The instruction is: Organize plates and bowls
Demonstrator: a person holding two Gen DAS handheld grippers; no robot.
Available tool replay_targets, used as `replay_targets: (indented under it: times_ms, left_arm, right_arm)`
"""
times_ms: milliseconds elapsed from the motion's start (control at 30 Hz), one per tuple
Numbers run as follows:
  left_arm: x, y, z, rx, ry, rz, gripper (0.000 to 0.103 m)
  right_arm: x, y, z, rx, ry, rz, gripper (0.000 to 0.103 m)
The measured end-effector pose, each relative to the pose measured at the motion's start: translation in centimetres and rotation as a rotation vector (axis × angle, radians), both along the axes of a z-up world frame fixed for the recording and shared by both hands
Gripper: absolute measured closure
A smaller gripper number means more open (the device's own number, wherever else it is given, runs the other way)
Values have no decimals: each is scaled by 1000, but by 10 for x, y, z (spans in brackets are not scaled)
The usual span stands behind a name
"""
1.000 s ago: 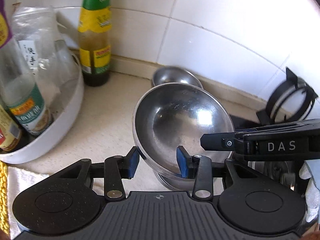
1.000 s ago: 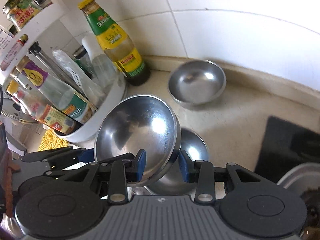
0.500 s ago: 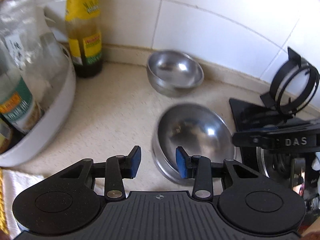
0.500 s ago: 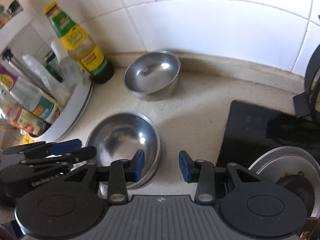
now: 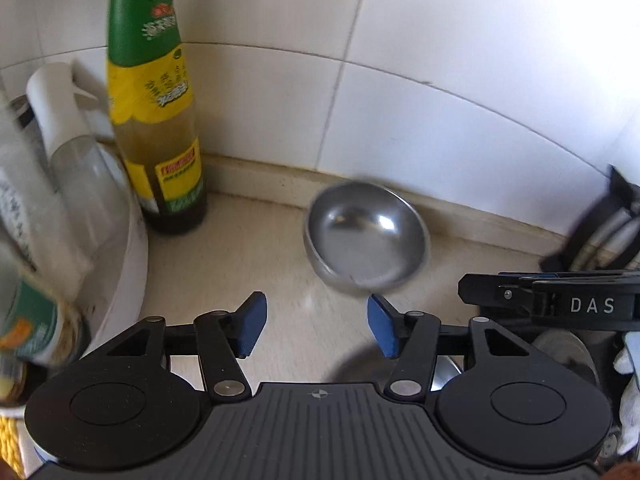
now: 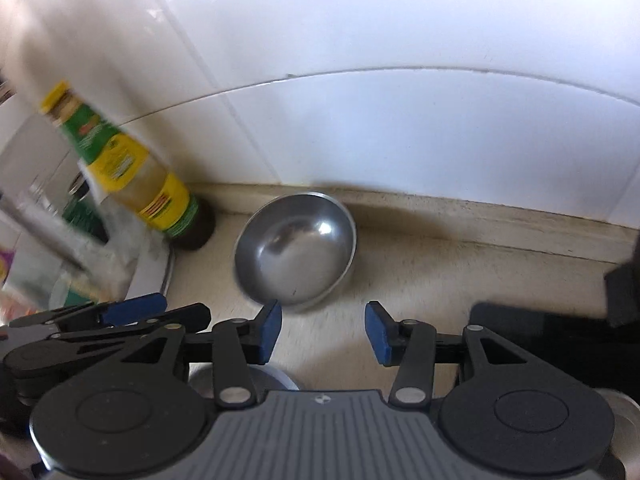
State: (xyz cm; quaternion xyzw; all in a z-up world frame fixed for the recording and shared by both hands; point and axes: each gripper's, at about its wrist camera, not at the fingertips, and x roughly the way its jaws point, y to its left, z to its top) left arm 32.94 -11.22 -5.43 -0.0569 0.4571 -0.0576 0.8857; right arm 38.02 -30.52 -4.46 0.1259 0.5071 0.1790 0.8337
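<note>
While both views are blurred, one steel bowl point(image 5: 366, 236) is counted standing upright on the beige worktop point(image 5: 256, 264), close to the tiled wall point(image 5: 440, 80) and just right of one green-and-yellow sauce bottle point(image 5: 158, 120). Two sets of tongs are recorded. The left tongs point(image 5: 316, 330) are opening, with nothing between the two blue pads point(image 5: 252, 326); only bare worktop is seen there, and the bowl lies beyond the tips, apart from them. The right tongs point(image 6: 323, 332) are likewise opening and empty, the same bowl point(image 6: 296, 248) lying just ahead of the left pad; contact cannot be told. At the lower edge of each view, a steel rim point(image 6: 276, 378) is partly seen beneath the tongs; how many bowls are stacked there cannot be told. One white round tray point(image 5: 128, 272) holding several bottles is noted at the left, and one black stove surface point(image 6: 552, 344) at the right. One white-gloved hand point(image 5: 630, 384) is glimpsed at the right edge.
</note>
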Motion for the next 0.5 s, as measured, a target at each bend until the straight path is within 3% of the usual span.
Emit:
replay_targets:
  times_ms: [167,300,400,500]
  left_arm:
    - [46,4,-20,-34,49,53,44]
    - [72,-5,-38,8,65,40,45]
    - [86,-7,-59,8,123,29,66]
    - [86,-10,-66,-19,118,-8,78]
  right_arm:
    - [36,6,-28,34,40,-9,44]
    - [54,12,-50,33,72,-5,44]
    - [57,17,-64,38,102,19,64]
    - [57,21,-69,24,104,29,65]
